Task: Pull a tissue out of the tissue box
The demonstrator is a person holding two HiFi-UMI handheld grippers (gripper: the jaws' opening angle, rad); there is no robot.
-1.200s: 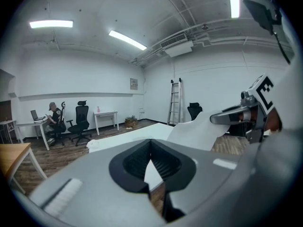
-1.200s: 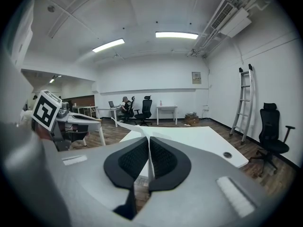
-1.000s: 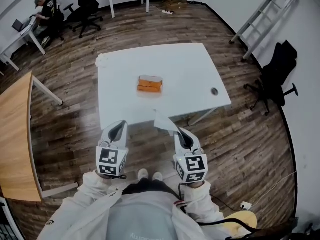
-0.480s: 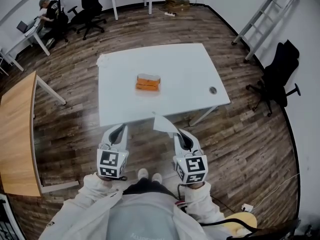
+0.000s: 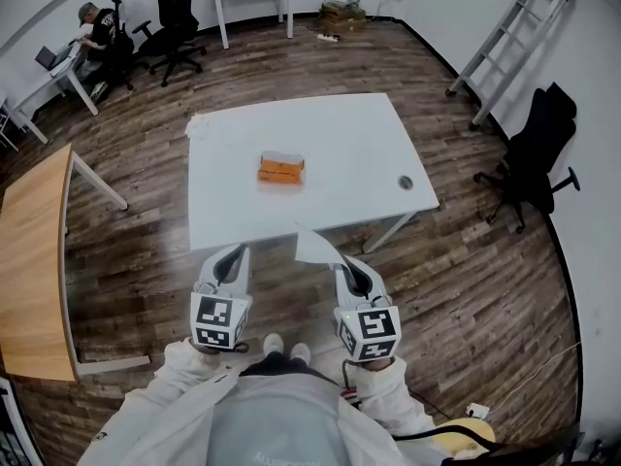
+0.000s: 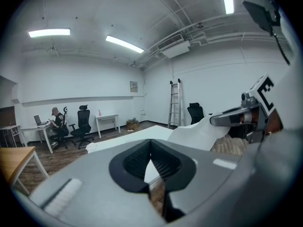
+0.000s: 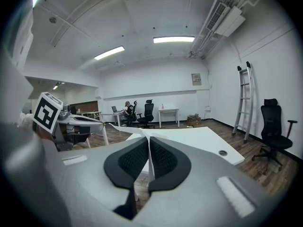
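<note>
The thin white paper tissue (image 5: 312, 248) is clamped in the right tongs (image 5: 343, 263) and held out over the wooden floor (image 5: 466, 260), well apart from the orange tissue box (image 5: 280, 169) on the white surface (image 5: 340, 144). The pinch is best held firm, with no tugging. The left tongs (image 5: 236, 255) are closed on nothing.

The tissue box (image 5: 281, 169) sits on the table (image 5: 359, 134), near the middle. The left gripper (image 5: 233, 253) and right gripper (image 5: 348, 264) are side by side in front of the table's near edge, and the tissue (image 5: 314, 247) sticks out from the right one toward the table. Another table (image 5: 34, 260) is on the left, and a ladder (image 5: 505, 32) and an office chair (image 5: 536, 153) are on the right.
</note>
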